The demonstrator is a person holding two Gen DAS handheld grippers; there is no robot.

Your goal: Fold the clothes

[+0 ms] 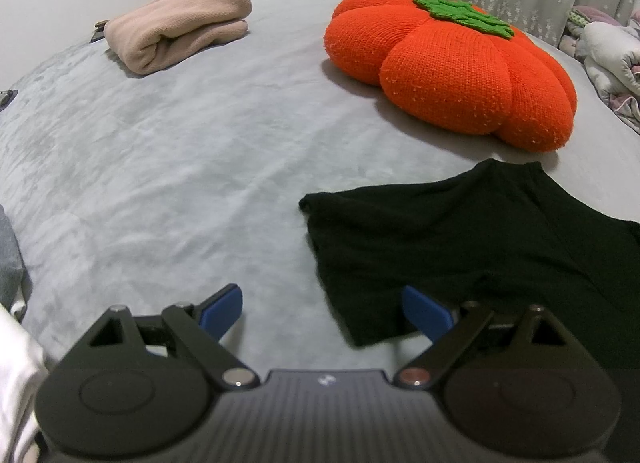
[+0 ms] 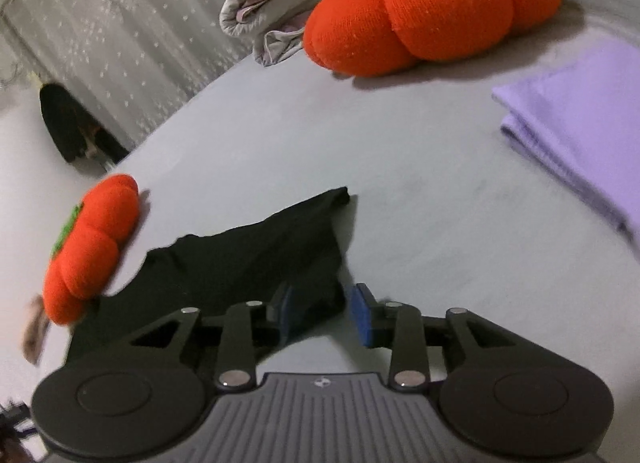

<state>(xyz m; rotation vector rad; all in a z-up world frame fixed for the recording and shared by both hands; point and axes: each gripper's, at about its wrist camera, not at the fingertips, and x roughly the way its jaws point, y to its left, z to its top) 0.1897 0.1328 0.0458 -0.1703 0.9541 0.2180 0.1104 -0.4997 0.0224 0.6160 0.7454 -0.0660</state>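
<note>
While both tools gape open, left tool [image 1: 322, 313], right tool [image 2: 322, 313], black shirt [image 1: 460, 247] flat, sleeve pointing left

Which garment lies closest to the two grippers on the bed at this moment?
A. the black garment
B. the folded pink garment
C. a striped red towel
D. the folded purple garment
A: the black garment lies right at the open left gripper and between the fingers of the open right gripper, while the folded pink garment and folded purple garment lie farther off on the bed.
</note>
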